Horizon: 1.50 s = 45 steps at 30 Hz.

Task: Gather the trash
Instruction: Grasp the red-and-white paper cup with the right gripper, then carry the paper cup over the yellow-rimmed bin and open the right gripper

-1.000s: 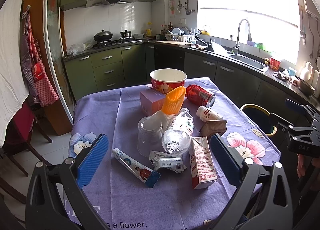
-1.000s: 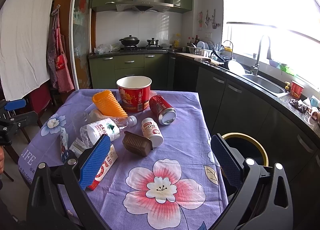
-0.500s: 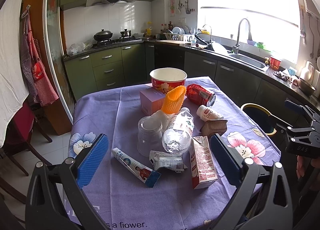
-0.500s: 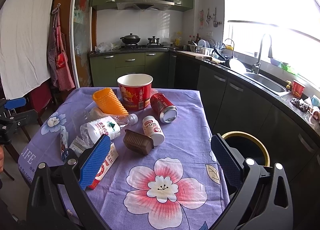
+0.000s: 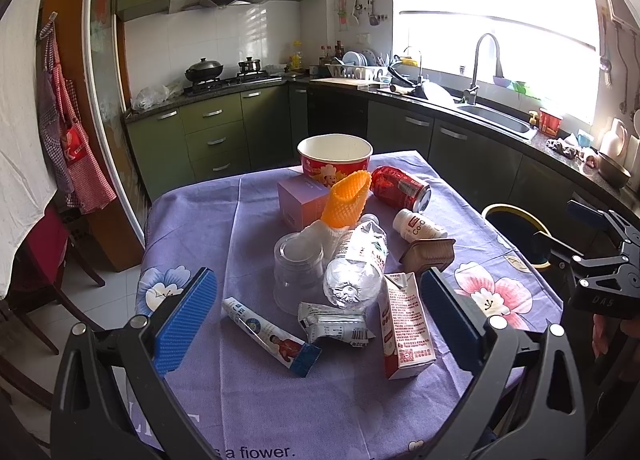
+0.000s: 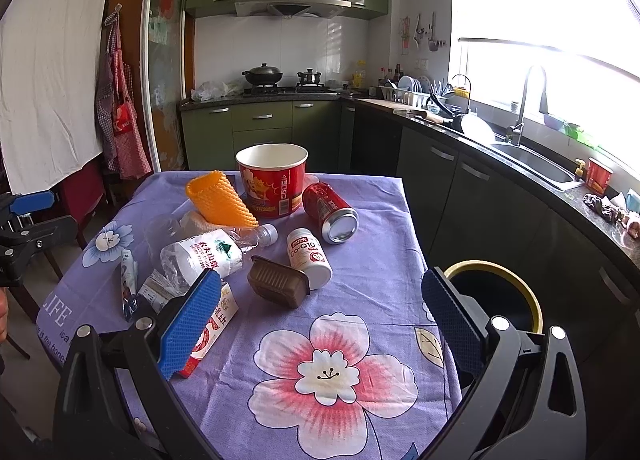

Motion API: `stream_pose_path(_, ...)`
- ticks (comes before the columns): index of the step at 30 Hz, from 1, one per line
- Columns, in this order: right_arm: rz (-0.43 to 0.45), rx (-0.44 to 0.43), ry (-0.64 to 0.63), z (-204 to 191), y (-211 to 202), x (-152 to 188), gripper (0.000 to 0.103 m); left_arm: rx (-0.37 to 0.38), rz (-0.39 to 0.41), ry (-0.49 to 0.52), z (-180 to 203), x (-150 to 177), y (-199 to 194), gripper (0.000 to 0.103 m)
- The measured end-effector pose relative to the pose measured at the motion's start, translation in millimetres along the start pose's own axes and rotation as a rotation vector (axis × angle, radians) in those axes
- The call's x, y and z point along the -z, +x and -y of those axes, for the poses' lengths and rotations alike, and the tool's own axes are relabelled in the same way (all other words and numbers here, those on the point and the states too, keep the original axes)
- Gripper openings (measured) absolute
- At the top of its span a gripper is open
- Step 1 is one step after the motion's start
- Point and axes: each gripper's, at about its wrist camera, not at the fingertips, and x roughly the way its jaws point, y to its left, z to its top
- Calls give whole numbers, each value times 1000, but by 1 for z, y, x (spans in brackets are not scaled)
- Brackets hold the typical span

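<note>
Trash covers the purple flowered tablecloth [image 5: 240, 228]: from left, a toothpaste tube [image 5: 270, 336], clear cup [image 5: 298, 266], water bottle [image 5: 356, 264], milk carton [image 5: 406, 324], then a bin [image 6: 496, 300] off the table's right edge. Left gripper [image 5: 318, 324] and right gripper [image 6: 320, 320] hover spread apart, empty.

On the white pill bottle [image 6: 310, 262] you can read "Co-Q10", with a small red brand patch above it too fine to make out. Your left view shows only "CoQ" on it. The tablecloth [image 5: 256, 412] carries "s a flower." along its near edge in the left view, and "LIFE" at its corner in the right view. The other gripper's body [image 5: 604, 292] is stamped "DAS". The apron [image 6: 122, 120] bears a white "K". The water bottle [image 6: 204, 254] and carton [image 5: 406, 326] carry Chinese print you cannot read clearly.
</note>
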Motion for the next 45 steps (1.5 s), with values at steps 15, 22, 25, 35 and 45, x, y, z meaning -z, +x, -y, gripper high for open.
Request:
stream_pose_path(15, -276, -236, -9, 3, 155, -138, 99, -86, -141, -69, -98, -67, 140, 97)
stream_pose_path(22, -546, -240, 55, -6, 310, -213, 85, -85, -201, -125, -132, -78, 204, 97)
stream_pose_path(25, -686, -211, 77, -9, 374, -217, 77, -55, -218, -145, -135, -77, 217, 97)
stream_pose_path(35, -930, -130, -19, -33, 464, -187, 10, 2, -258, -155, -133, -73, 236, 97)
stream_pose_path(45, -807, -169, 40, -14, 432, -226, 3, 25, -225, -139, -126, -79, 223, 97)
